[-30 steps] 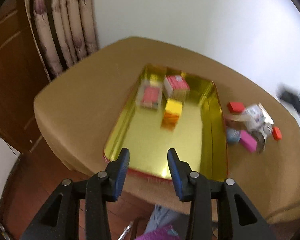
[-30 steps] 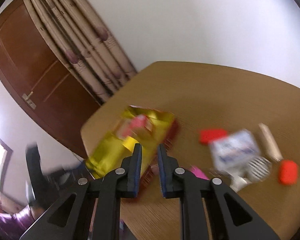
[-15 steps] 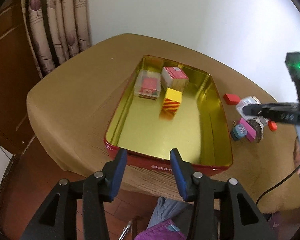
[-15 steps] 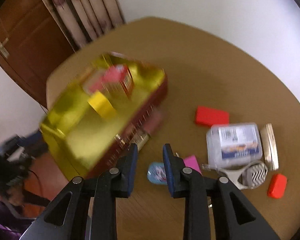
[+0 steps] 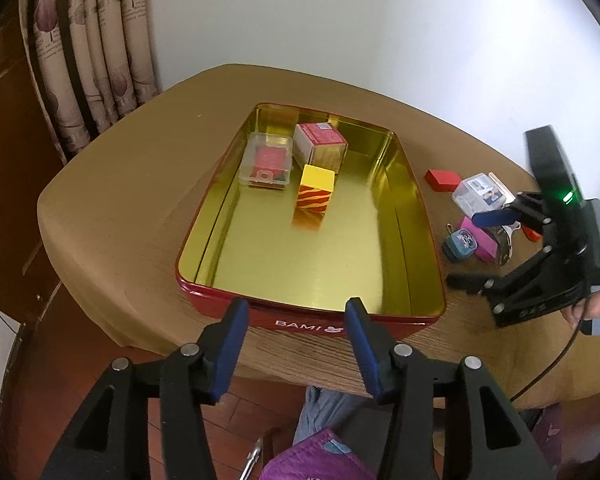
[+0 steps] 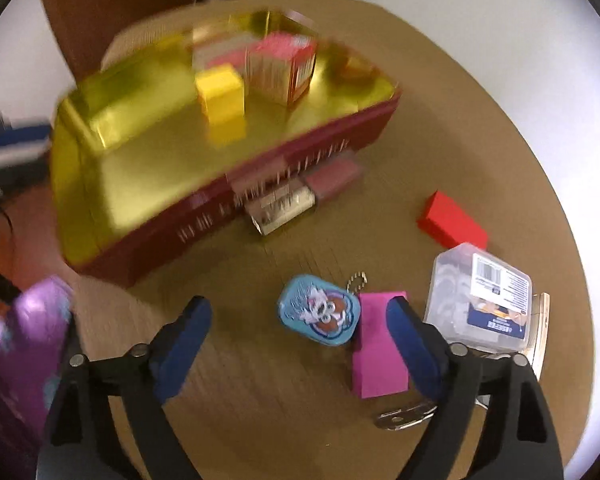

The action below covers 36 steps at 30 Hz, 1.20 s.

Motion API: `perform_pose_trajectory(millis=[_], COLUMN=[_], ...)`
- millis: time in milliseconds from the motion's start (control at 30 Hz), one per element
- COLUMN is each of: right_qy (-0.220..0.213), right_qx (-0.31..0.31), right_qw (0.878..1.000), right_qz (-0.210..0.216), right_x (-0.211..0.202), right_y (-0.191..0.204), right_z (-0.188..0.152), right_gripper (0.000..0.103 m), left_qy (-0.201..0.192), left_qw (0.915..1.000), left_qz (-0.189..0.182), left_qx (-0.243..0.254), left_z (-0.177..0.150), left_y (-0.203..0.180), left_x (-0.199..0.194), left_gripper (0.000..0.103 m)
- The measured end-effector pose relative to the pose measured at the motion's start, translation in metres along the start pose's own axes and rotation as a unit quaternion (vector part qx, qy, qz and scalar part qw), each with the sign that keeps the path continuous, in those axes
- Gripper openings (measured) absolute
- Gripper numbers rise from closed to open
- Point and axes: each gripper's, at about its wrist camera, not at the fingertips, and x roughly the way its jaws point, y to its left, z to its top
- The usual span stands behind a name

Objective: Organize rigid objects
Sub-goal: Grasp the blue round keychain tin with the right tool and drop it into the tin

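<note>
While the right gripper [image 6: 298, 320] is dropping toward the brown round table's [image 6: 260, 380] right edge, its jaws have just been opening wide and empty over the blue oval cartoon keychain [image 6: 318, 310] beside the magenta block [image 6: 378, 348]. Left gripper [image 5: 294, 326], jaws also just opening with nothing between, is hovering at the near rim of the red gold-lined tin [image 5: 308, 322], so the next pick is likely starting.

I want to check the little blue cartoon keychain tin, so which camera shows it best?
The right wrist view: the blue tin lies close and face up, cartoon print and bead chain visible beside the pink block. The left wrist view shows it small, side-on, at the edge.
</note>
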Motion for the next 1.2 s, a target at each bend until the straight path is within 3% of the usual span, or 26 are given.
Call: perform_pose_trajectory(millis=[33, 100, 133, 200, 333, 500, 633, 733, 900, 1067, 1200], right_qy=[-0.003, -0.014, -0.017, -0.013, -0.001, -0.066, -0.106, -0.103, -0.087, -0.070, -0.110], right_qx=[-0.007, -0.006, 0.001, 0.014, 0.004, 0.028, 0.027, 0.005, -0.014, -0.005, 0.040], right_qw=[1.000, 1.000, 1.000, 1.000, 1.000, 0.997, 0.994, 0.995, 0.996, 0.997, 0.993], right_qz=[-0.005, 0.007, 0.006, 0.025, 0.012, 0.009, 0.026, 0.011, -0.003, -0.002, 0.018], right_x=[0.001, -0.006, -0.010, -0.012, -0.008, -0.049, -0.073, -0.056, -0.018, 0.003, -0.006], right_y=[0.001, -0.003, -0.008, -0.017, -0.018, -0.020, -0.015, -0.008, -0.013, -0.019, -0.036], right_z=[-0.001, 0.000, 0.002, 0.007, 0.010, 0.030, 0.067, 0.098, 0.131, 0.136, 0.132], right_gripper=[0.083, 0.049, 0.040, 0.040, 0.040, 0.040, 0.040, 0.040, 0.040, 0.042, 0.048], left_qy=[0.000, 0.001, 0.002, 0.005, 0.011, 0.019, -0.021, -0.032, -0.013, -0.014, -0.015], left_qw=[1.0000, 1.0000, 1.0000, 1.0000, 0.9999, 0.9991, 0.9987, 0.9985, 0.9986, 0.9986, 0.9988], left_qz=[0.001, 0.002, 0.000, -0.003, -0.006, -0.014, -0.011, 0.008, 0.004, 0.011, 0.018], left_qx=[0.002, 0.002, 0.001, -0.003, -0.007, -0.035, -0.046, -0.044, -0.052, -0.050, -0.044], left_z=[0.000, 0.000, 0.000, -0.001, -0.001, 0.000, 0.002, 0.003, 0.004, 0.005, 0.005], left_y=[-0.001, -0.001, -0.001, -0.001, 0.000, 0.008, 0.012, 0.014, 0.019, 0.021, 0.020], left_x=[0.000, 0.000, 0.001, 0.001, 0.002, 0.001, -0.015, -0.019, -0.011, -0.006, -0.006], left_gripper=[0.053, 0.054, 0.054, 0.054, 0.055, 0.055, 0.055, 0.055, 0.055, 0.055, 0.055])
